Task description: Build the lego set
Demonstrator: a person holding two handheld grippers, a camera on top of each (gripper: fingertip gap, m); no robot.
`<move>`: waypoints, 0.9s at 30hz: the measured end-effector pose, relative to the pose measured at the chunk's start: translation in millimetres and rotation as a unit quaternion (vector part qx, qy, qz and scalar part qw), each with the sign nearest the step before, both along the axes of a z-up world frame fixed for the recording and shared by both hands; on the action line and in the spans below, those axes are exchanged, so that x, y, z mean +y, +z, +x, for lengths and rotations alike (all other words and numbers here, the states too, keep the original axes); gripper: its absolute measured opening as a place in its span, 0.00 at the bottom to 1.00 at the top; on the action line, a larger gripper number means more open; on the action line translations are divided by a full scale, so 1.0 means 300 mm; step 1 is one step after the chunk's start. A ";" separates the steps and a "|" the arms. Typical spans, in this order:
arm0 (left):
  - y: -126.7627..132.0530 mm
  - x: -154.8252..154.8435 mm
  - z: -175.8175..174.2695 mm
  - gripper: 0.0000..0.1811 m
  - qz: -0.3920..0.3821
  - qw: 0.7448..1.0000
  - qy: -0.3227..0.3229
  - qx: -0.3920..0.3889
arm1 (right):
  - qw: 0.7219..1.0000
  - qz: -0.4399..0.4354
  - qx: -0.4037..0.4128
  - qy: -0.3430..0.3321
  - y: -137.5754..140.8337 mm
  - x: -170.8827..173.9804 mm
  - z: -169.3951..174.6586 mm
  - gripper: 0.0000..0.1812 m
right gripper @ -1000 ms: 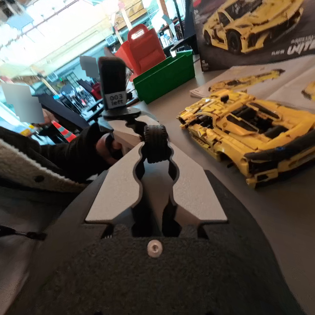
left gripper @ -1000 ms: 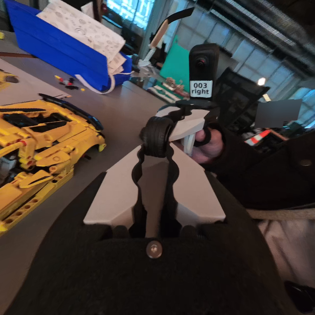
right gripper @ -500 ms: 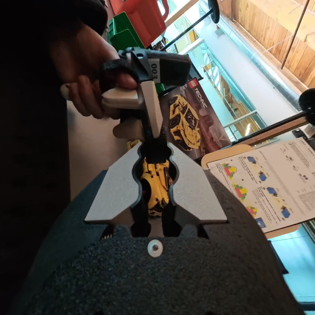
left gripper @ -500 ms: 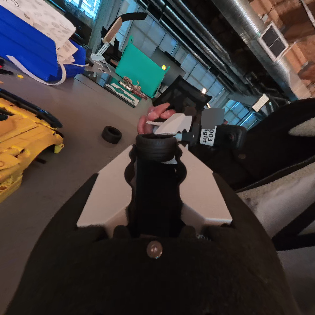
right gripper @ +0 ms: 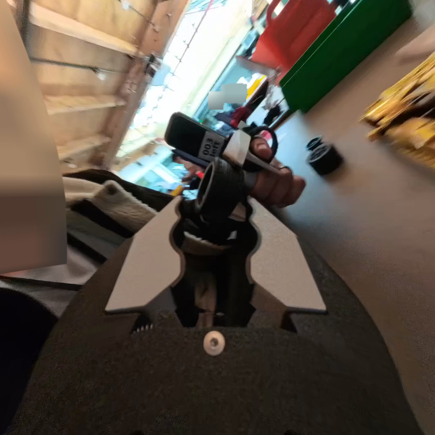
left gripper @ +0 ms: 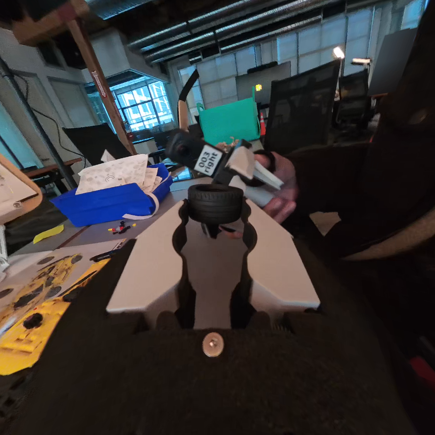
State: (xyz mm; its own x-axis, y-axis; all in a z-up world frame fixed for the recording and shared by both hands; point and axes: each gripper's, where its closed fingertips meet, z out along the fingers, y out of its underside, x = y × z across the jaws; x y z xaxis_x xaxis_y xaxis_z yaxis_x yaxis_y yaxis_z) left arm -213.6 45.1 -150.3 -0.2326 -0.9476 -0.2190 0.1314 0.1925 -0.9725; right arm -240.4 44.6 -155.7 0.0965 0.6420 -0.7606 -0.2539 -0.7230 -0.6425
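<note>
A black rubber tyre (left gripper: 215,206) is clamped between the tips of the left gripper (left gripper: 214,209), above the grey table (left gripper: 98,231).

Ribbed tread and a hollow centre are shown at frame centre, pinched by pale, wavy-edged fingers (left gripper: 162,254). In the right wrist view the right gripper (right gripper: 214,207) is seen meeting the same tyre at its tips; whether it is gripped there cannot be told. Two more tyres (right gripper: 323,154) are seen blurred at right on the table. A blue bin (left gripper: 110,202) of paper sits at left; a yellow car (left gripper: 23,334) fills the lower left.
</note>
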 end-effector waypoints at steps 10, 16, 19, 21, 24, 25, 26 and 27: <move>-0.028 0.072 0.003 0.27 -0.170 0.985 0.005 0.042 | 0.980 0.093 -0.106 -0.142 -0.028 0.094 0.104 0.14; -0.050 0.058 0.013 0.20 -0.277 0.956 -0.056 0.085 | 0.952 0.190 -0.171 -0.168 -0.021 0.090 0.071 0.13; -0.056 0.066 0.010 0.14 -0.278 0.955 -0.048 0.088 | 0.948 0.201 -0.177 -0.171 -0.027 0.093 0.067 0.13; -0.063 0.076 0.014 0.14 -0.279 0.955 -0.035 0.092 | 0.950 0.191 -0.171 -0.178 -0.033 0.102 0.073 0.13; -0.079 0.099 0.022 0.13 -0.273 0.957 -0.001 0.103 | 0.963 0.129 -0.136 -0.193 -0.056 0.128 0.084 0.14; -0.091 0.107 0.024 0.13 -0.271 0.956 0.010 0.111 | 0.965 0.107 -0.134 -0.197 -0.069 0.137 0.088 0.14; -0.100 0.113 0.025 0.13 -0.275 0.954 0.015 0.120 | 0.966 0.096 -0.139 -0.198 -0.079 0.142 0.090 0.14; -0.104 0.115 0.024 0.12 -0.285 0.950 0.010 0.126 | 0.964 0.098 -0.148 -0.196 -0.082 0.142 0.091 0.14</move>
